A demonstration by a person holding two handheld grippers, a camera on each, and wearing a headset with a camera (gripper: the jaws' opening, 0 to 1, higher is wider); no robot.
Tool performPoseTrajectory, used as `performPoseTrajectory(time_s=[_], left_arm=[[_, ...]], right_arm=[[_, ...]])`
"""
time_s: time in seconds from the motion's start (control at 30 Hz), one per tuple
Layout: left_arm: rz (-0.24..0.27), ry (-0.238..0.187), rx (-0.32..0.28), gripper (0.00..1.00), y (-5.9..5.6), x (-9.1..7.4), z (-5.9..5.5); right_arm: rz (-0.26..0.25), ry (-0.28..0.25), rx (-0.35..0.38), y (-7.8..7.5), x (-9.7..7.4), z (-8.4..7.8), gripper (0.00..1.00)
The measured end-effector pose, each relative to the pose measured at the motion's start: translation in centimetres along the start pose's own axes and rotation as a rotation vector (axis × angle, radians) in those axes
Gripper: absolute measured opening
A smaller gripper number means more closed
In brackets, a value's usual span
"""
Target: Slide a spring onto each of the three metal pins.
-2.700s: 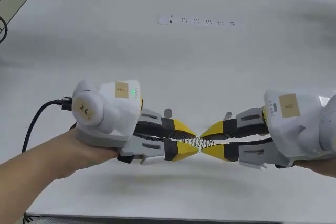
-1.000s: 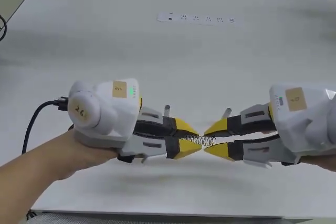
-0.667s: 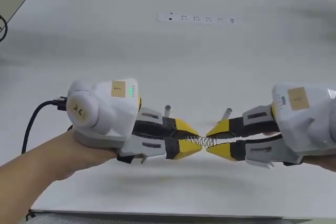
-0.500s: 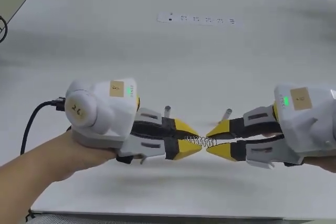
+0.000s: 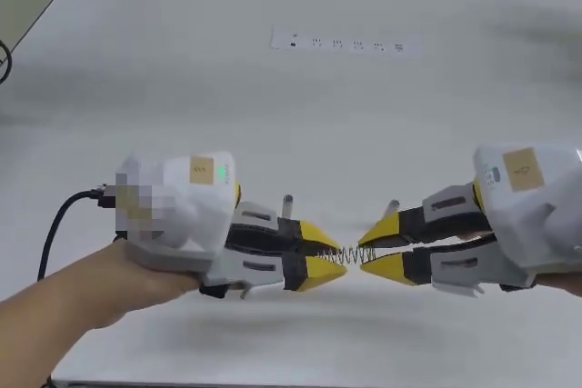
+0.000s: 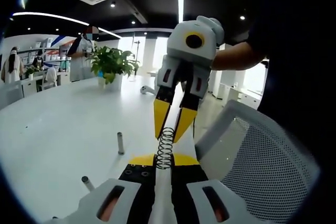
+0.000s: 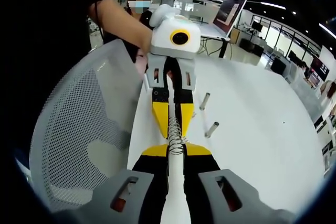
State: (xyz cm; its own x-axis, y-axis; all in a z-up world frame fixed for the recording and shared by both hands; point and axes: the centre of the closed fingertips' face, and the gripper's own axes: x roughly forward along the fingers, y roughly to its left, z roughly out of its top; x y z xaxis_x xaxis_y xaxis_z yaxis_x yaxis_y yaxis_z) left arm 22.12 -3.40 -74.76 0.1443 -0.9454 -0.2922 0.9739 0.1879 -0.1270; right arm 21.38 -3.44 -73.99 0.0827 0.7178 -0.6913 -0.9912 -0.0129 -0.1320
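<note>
So, two hand-held grippers are counted here, pointed tip to tip just above the desk [image 5: 182, 88]. The left hand-held gripper [image 5: 335, 259] is seen pressed together on one end of a single spring [image 5: 350, 254], and the right hand-held gripper [image 5: 366, 256] is clamped on the other end, so the spring is stretched across the small gap between the yellow tips and held clear of the desk. In the left gripper view the spring [image 6: 165, 148] is seen coming straight out from between the closed jaws toward 12 o'clock, where it is met by the other tool's yellow tips. Same deal in the right gripper view, where the coil [image 7: 176, 129] is run up toward 12 o'clock.

Two pins [image 5: 287, 202] are counted standing on the desk just behind the tools: one at about 11 o'clock from the left tips, the other [image 5: 393, 207] at about 1 o'clock from the right tips. Both are bare, with no spring on either.

The left tool is wrapped by a hand [image 5: 118, 283], and one black cable [image 5: 55, 224] is trailed off toward 9 o'clock. One white power strip [image 5: 338, 42] is laid far back at 12 o'clock.
</note>
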Motion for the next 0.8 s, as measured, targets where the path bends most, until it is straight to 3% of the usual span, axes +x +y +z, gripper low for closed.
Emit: performPoseTrajectory(time_s=[0.2,0.33,0.47,0.8], left_arm=[[0.0,0.005,0.002,0.02,0.0,0.0,-0.1],[0.003,0.021,0.014,0.02,0.1,0.0,-0.4],[0.003,0.027,0.028,0.02,0.0,0.0,-0.5],[0.01,0.022,0.042,0.02,-0.1,0.2,-0.4]], right_arm=[[0.003,0.01,-0.031,-0.1,-0.2,0.6,0.06],[0.01,-0.02,-0.047,0.1,-0.3,1.9,0.06],[0.013,-0.019,-0.07,0.1,0.0,2.4,0.06],[0.011,-0.08,-0.043,0.2,0.2,3.8,0.06]])
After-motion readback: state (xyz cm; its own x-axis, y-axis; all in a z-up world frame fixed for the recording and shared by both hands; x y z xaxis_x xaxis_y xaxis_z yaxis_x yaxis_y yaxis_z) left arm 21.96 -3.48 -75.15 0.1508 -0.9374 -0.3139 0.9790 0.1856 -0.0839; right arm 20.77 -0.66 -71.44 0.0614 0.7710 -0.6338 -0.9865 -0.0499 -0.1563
